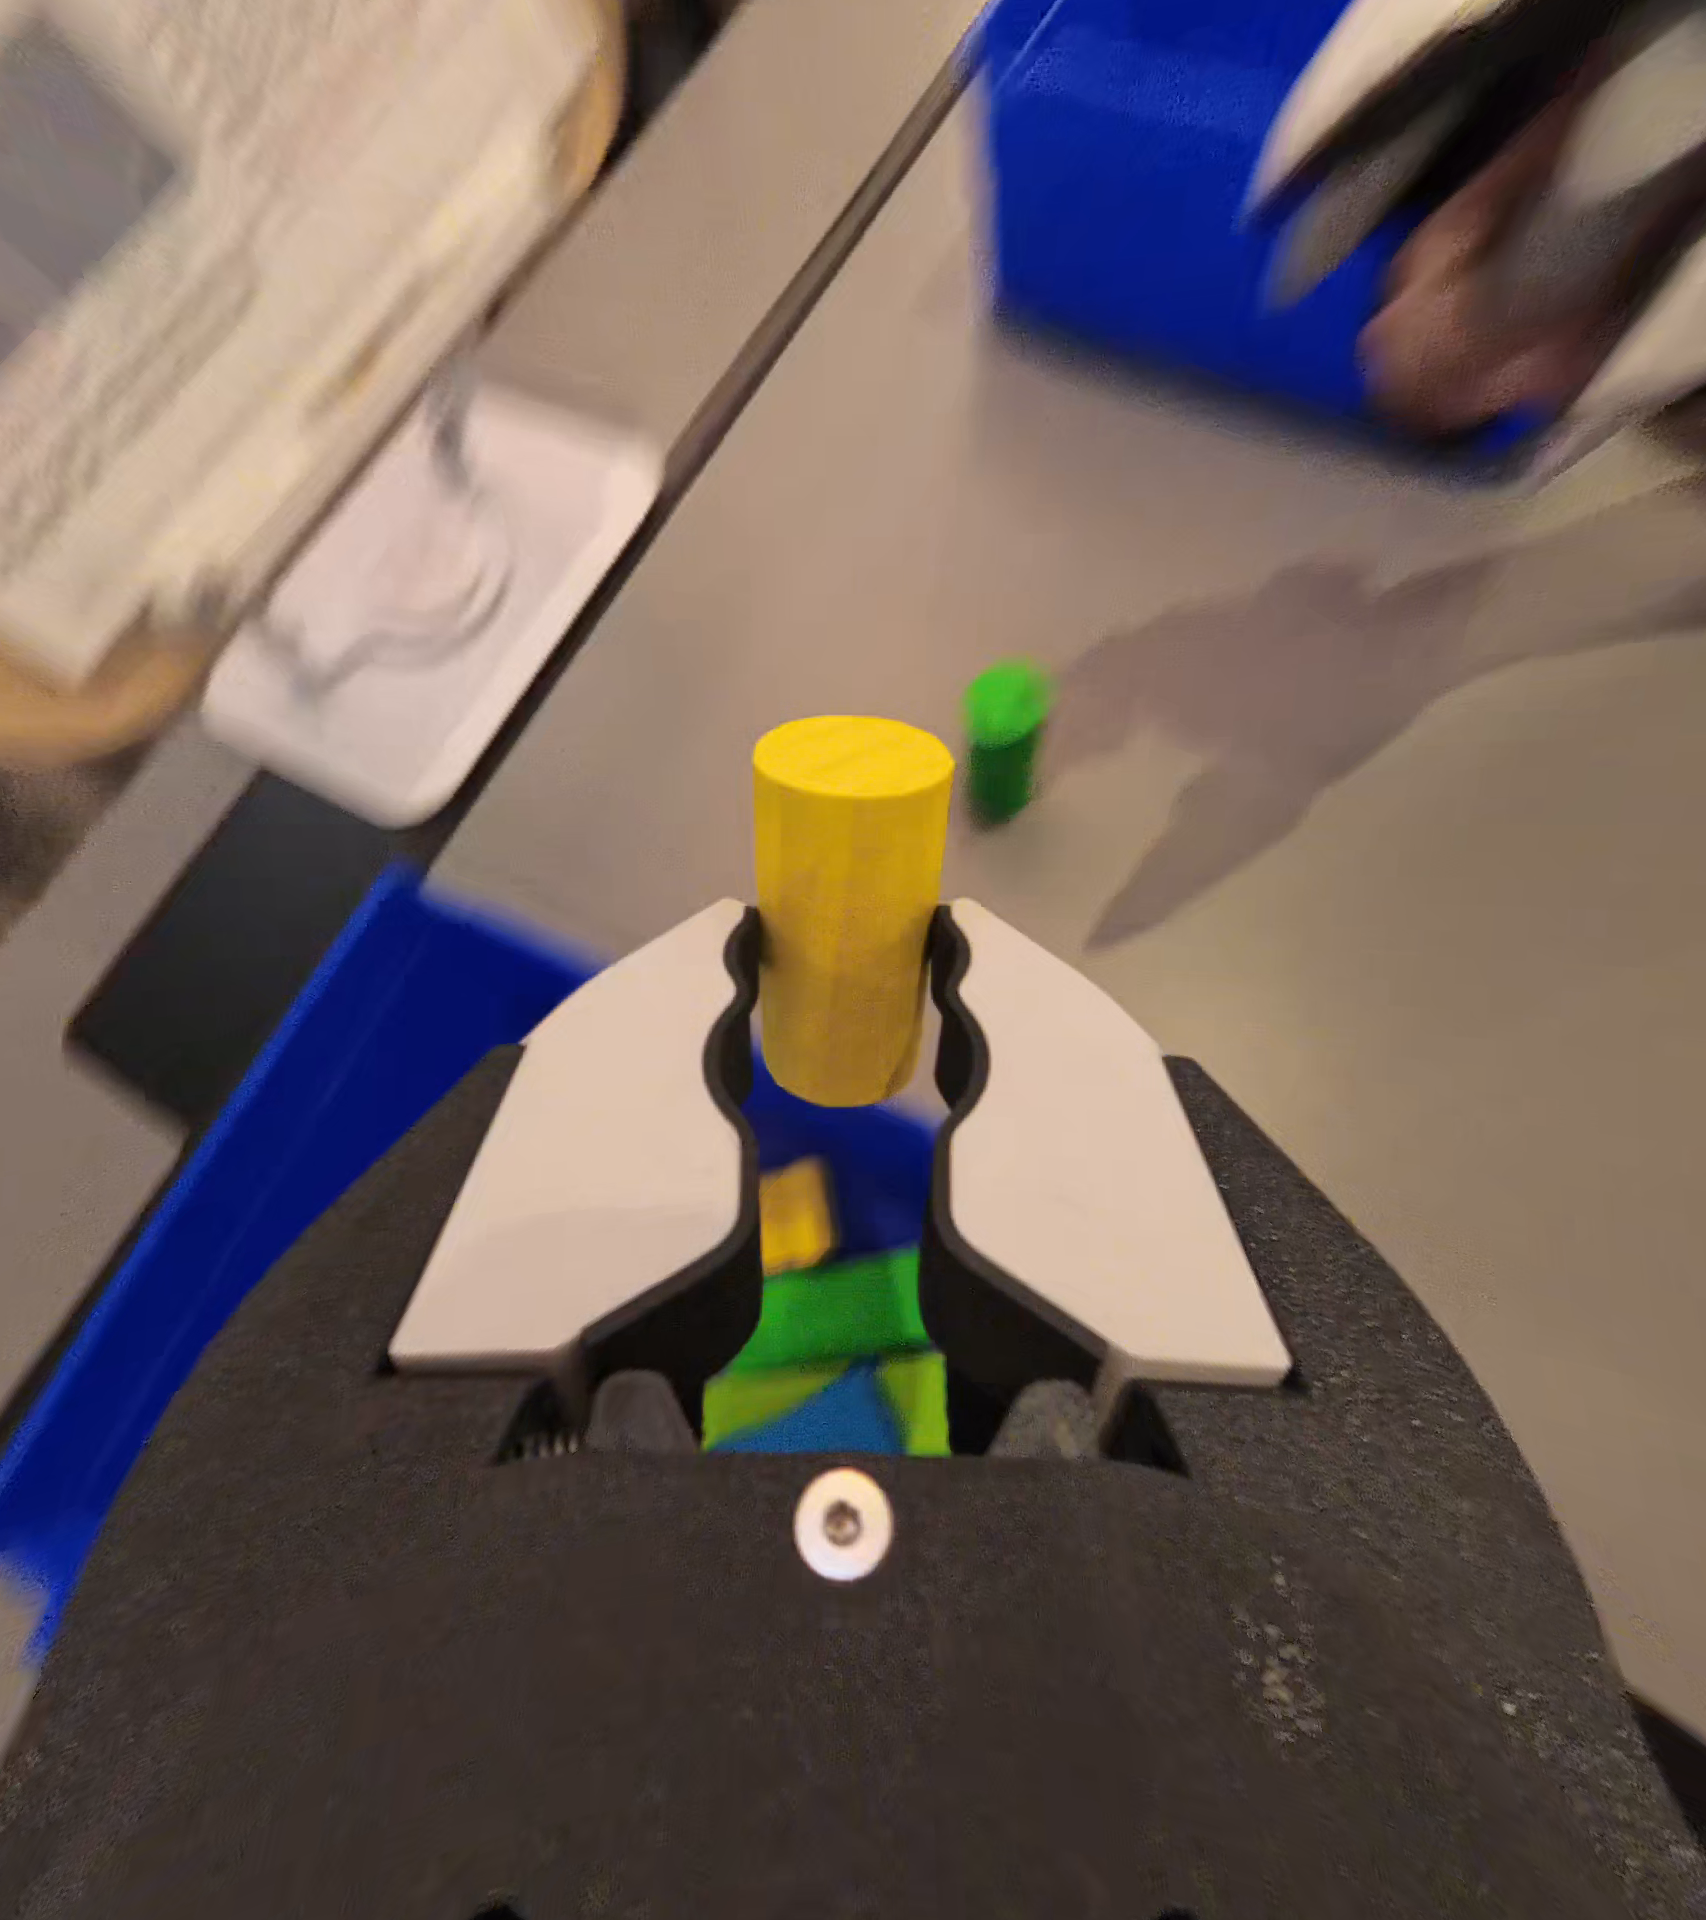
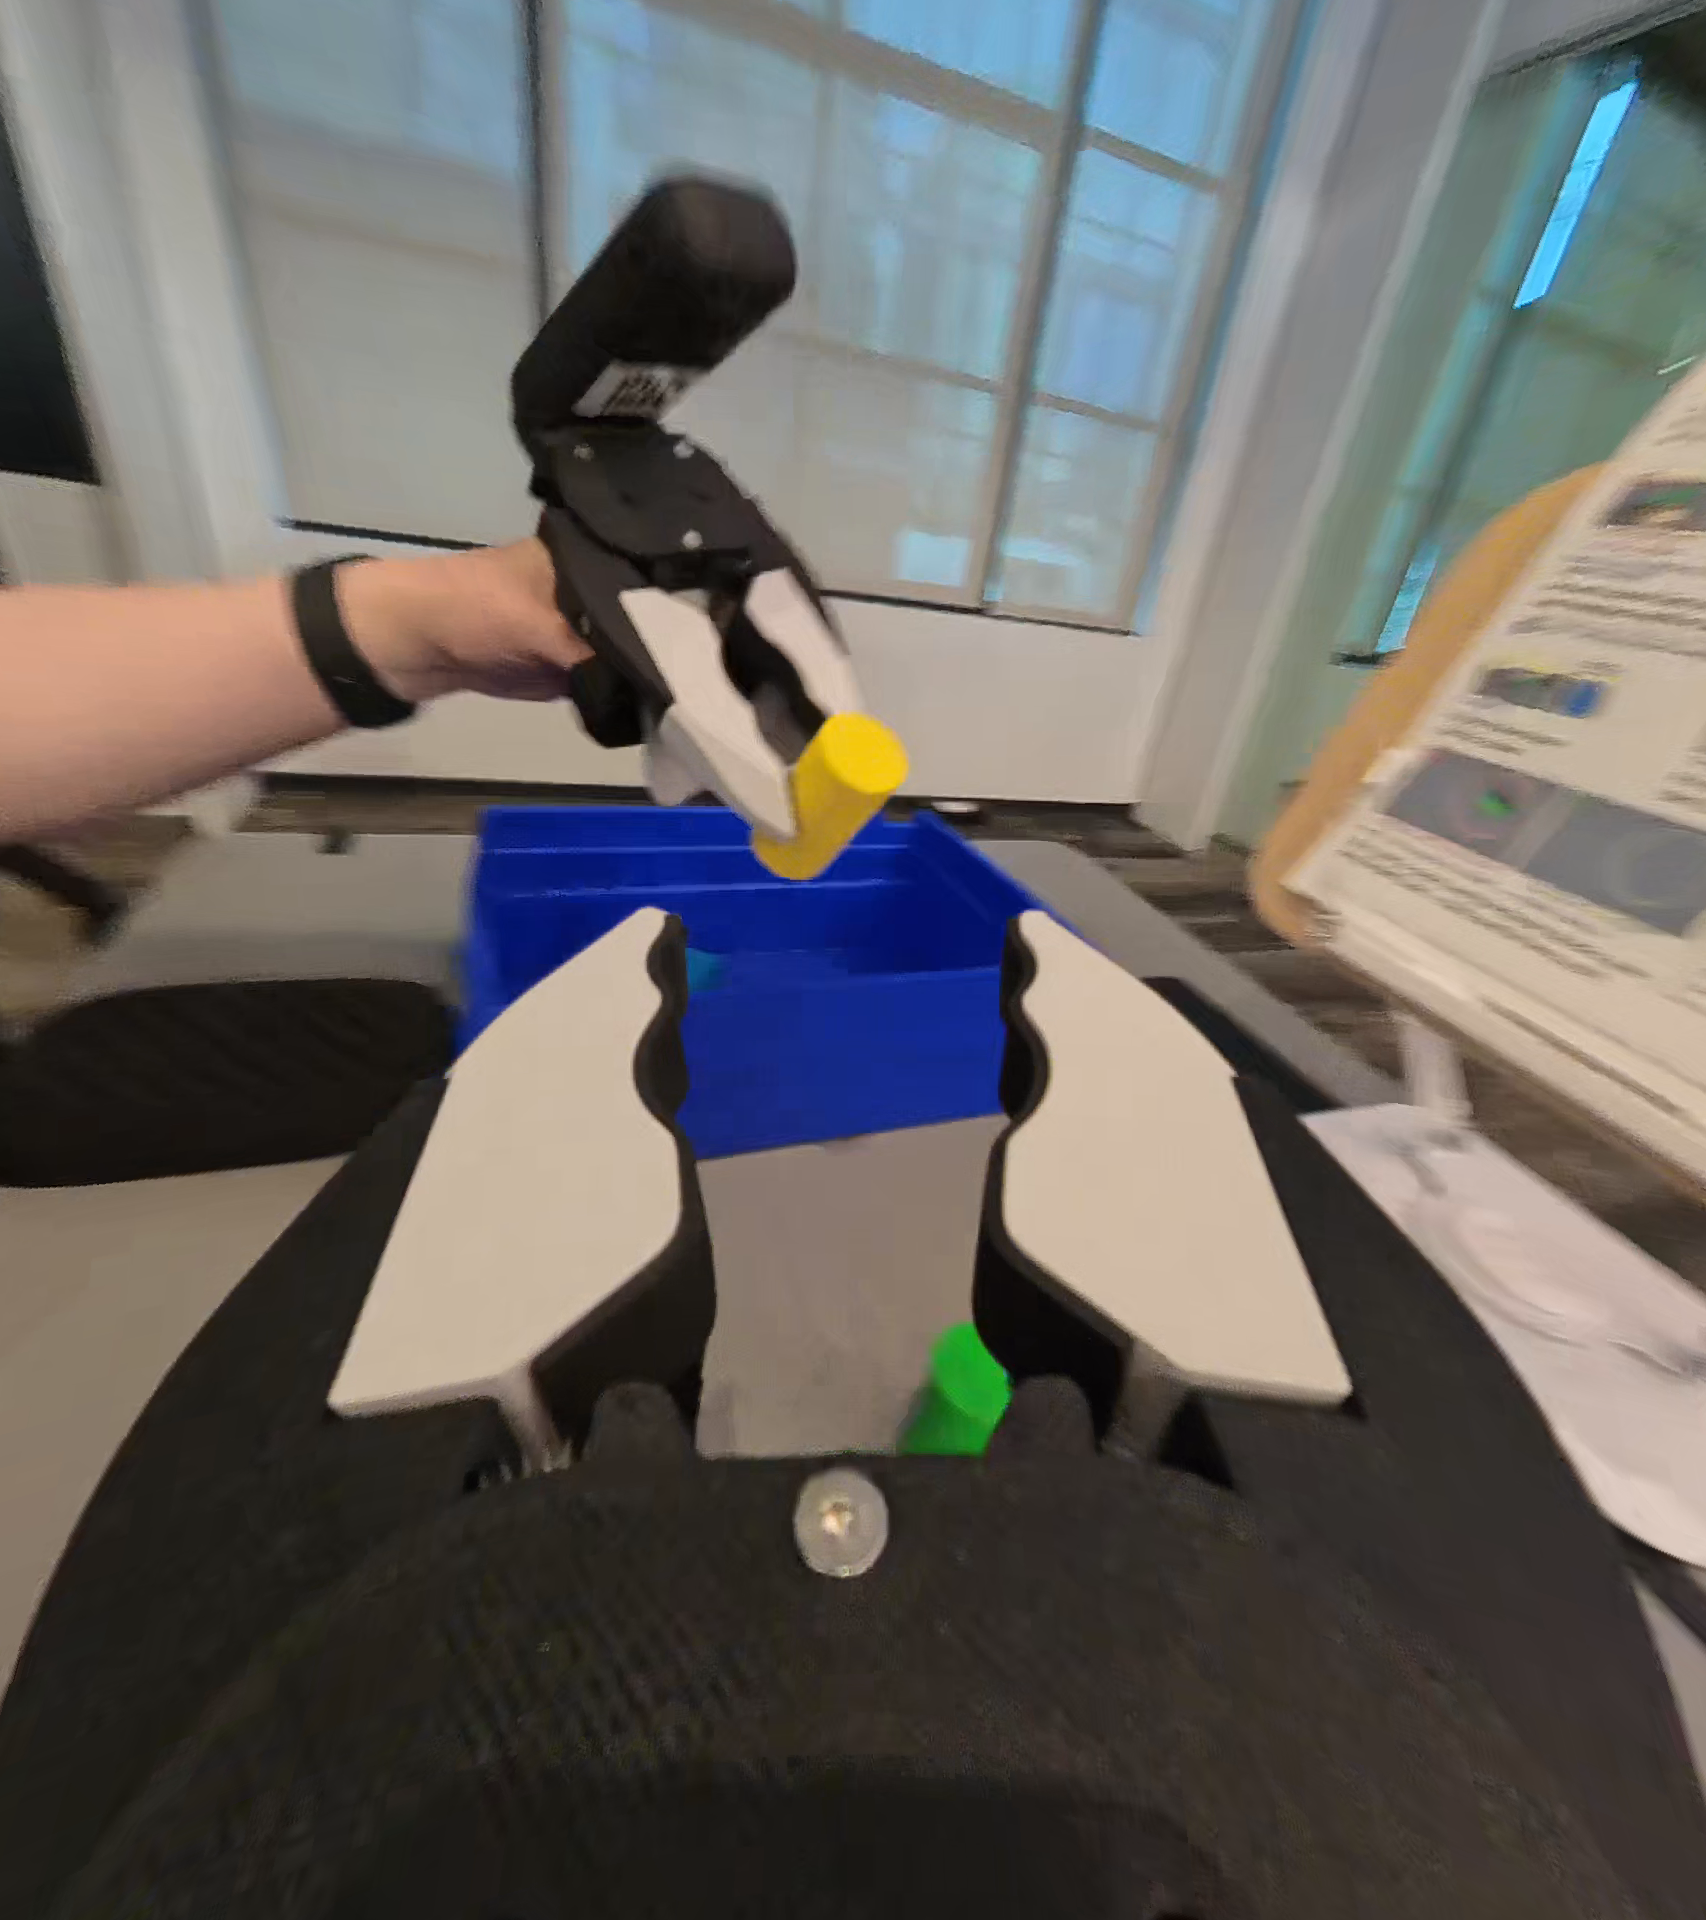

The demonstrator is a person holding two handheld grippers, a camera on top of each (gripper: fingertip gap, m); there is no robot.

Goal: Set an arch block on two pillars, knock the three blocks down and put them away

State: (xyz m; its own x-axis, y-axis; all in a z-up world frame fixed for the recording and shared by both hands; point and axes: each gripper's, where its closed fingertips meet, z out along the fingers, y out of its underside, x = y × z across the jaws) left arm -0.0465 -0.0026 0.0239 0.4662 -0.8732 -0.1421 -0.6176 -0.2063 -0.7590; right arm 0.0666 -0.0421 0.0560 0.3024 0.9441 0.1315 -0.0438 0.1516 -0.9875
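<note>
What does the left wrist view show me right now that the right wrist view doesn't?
Only the left wrist view: loose yellow, green and blue blocks in the blue bin under the left gripper, plus a second blue bin farther across the table.

Only the right wrist view: the hand holding the left gripper, the windows, and the right gripper's open fingers.

Both: the yellow cylinder clamped in the left gripper above a blue bin, the green cylinder on the table, and the poster board.
</note>
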